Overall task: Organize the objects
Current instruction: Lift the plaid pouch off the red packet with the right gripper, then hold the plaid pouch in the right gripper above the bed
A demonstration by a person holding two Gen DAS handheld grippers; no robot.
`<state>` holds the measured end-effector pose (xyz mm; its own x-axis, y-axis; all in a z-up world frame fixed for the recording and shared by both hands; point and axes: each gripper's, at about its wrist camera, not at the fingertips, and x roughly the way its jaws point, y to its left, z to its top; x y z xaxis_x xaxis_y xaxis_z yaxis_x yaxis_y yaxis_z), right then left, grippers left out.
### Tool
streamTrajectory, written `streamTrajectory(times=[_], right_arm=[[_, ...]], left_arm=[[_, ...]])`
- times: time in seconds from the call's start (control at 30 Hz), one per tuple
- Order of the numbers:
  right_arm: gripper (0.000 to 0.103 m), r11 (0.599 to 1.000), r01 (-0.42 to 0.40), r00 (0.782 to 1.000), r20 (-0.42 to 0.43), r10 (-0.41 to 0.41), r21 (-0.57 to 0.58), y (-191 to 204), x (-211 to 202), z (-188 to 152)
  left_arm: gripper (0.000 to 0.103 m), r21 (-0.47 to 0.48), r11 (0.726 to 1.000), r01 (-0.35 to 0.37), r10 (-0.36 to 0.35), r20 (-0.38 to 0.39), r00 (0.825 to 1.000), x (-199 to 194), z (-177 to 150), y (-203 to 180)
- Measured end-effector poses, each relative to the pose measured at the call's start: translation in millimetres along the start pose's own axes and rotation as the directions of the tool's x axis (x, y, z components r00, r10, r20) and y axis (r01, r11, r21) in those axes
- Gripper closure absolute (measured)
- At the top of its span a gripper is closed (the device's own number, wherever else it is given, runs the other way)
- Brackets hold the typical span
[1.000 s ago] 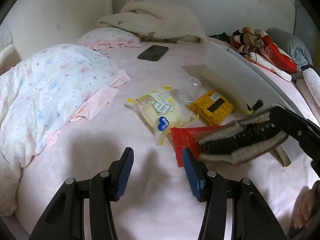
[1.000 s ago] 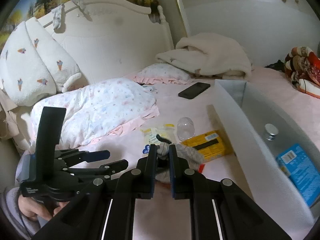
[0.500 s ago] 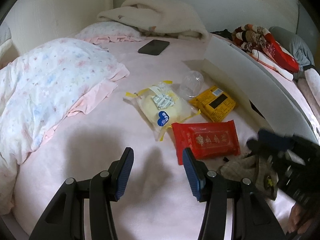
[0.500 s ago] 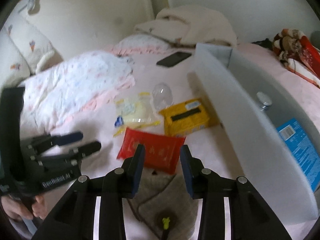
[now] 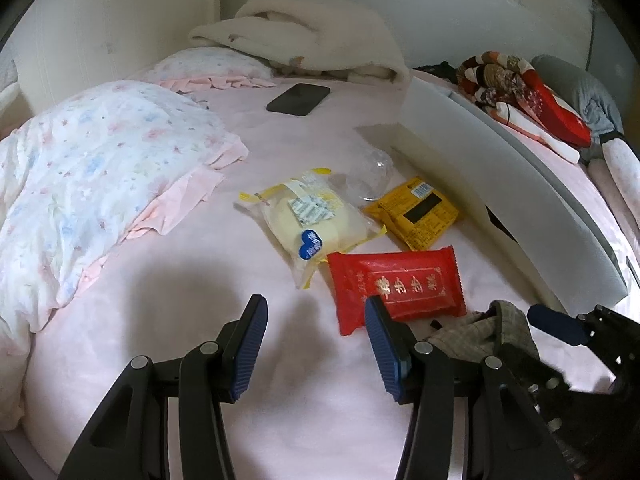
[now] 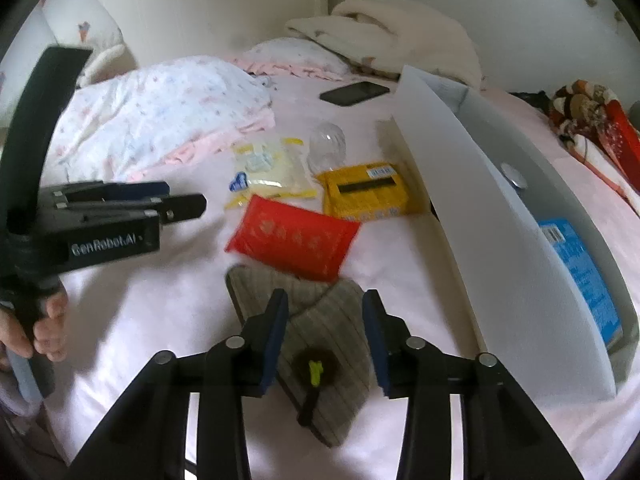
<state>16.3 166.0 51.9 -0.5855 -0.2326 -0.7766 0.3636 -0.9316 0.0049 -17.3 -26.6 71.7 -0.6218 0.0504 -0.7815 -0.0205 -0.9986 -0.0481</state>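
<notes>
Three snack packets (red [image 6: 292,240], yellow [image 6: 366,196], clear [image 6: 270,174]), one grey sock [image 6: 320,344], one white bin [image 6: 500,216]

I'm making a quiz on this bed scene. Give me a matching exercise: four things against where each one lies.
Things:
1. red packet
2. phone
3. blue box
4. striped sock

Places:
A. inside the white bin
B. under the open right gripper
C. near the folded blanket
D. between the sock and the yellow packet

Pairs: 1-D, 2-C, 3-A, 4-B
</notes>
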Motion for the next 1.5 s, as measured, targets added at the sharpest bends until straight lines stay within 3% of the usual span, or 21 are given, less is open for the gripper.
streamTrajectory(times=[0.13,0.2,0.3,0.43,0.7,0.93,1.1,1.27,1.5], right_arm=[[0.047,1.0,-0.002,1.0,-0.018,0.002,0.028,4.6,12.8,-4.2],[0.04,0.999,0.044,0.993,-0.109,-0.041,0.024,8.8,33.6,-8.8],[0.035,0.995,0.0,0.992,-0.126,0.013,0.103,7.2,46.2,-15.0],[0.044,0.996,0.015,0.996,-0.089,-0.007,0.089,10.7,44.9,-11.8],[0.047,0.992,-0.007,0.999,-0.048,0.014,0.124,4.9,42.5,-5.4],[0.047,0.994,0.03,0.999,-0.017,-0.028,0.105,5.0,38.2,2.3],[0.046,0.998,0.015,0.995,-0.104,-0.009,0.056,10.7,47.4,-1.2],[0.046,0.998,-0.017,0.99,-0.137,0.025,0.057,9.7,43.1,-7.0],[0.045,0.999,-0.029,0.985,-0.169,0.032,0.022,10.3,39.2,-14.5]], left_arm=[[0.054,0.019,1.0,0.001,-0.001,-0.007,1.0,0.6,-3.6,-6.4],[0.054,0.028,1.0,-0.001,0.002,-0.006,1.0,-0.4,-5.1,-8.2],[0.054,0.03,1.0,-0.002,0.002,-0.002,1.0,-3.4,-5.9,-8.5],[0.054,0.019,1.0,-0.003,0.003,0.01,1.0,-8.4,-5.2,-5.0],[0.054,-0.008,1.0,0.013,-0.013,-0.012,1.0,-4.9,-5.5,0.1],[0.054,0.012,1.0,0.008,-0.008,-0.034,0.999,3.4,-10.4,-6.9],[0.054,0.019,1.0,0.01,-0.009,-0.049,0.999,8.8,-12.9,-11.1],[0.054,0.027,0.999,0.02,-0.019,-0.047,0.999,8.7,-13.3,-16.6],[0.054,0.034,0.993,0.115,-0.115,-0.021,0.993,1.6,-10.5,-28.3]])
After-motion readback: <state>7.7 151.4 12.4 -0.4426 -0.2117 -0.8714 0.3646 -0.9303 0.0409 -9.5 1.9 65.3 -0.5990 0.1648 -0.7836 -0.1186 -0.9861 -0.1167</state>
